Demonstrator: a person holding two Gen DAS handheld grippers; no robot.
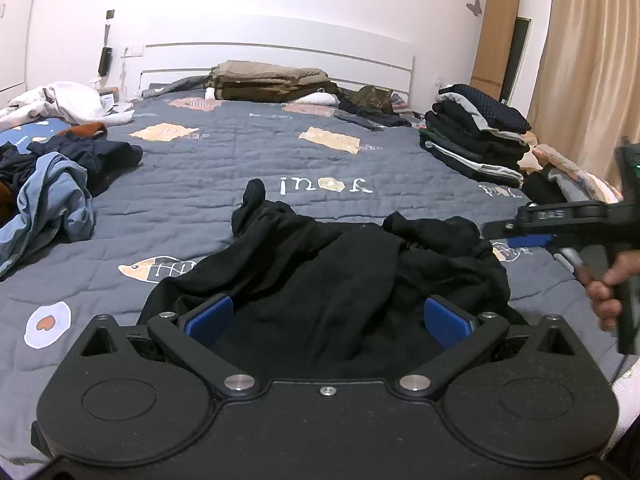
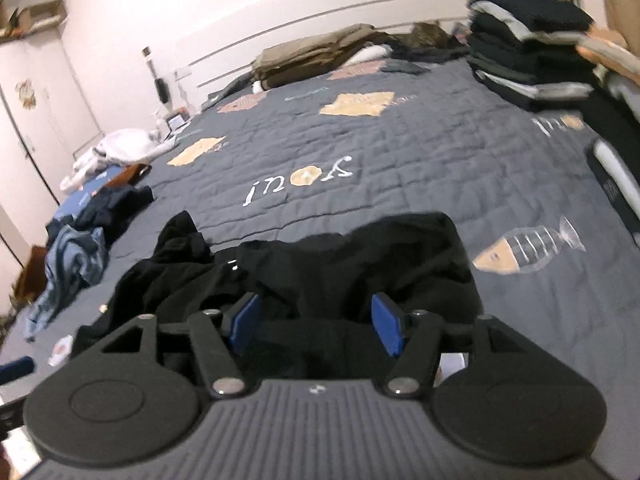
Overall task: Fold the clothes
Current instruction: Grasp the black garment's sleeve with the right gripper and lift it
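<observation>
A crumpled black garment (image 1: 352,264) lies on the near part of the grey quilted bed (image 1: 248,160). My left gripper (image 1: 326,316) is open, its blue pads spread wide just over the garment's near edge. In the right wrist view the same black garment (image 2: 320,264) lies ahead, and my right gripper (image 2: 316,326) is open above its near edge with nothing between the pads. The right gripper (image 1: 520,236), held by a hand (image 1: 608,288), also shows from the side at the garment's right end in the left wrist view.
A stack of folded dark clothes (image 1: 476,136) stands at the bed's right side. Unfolded blue and dark clothes (image 1: 56,188) lie at the left, white ones (image 1: 60,102) behind them. Folded olive bedding (image 1: 272,80) and a cat (image 1: 372,98) rest by the headboard.
</observation>
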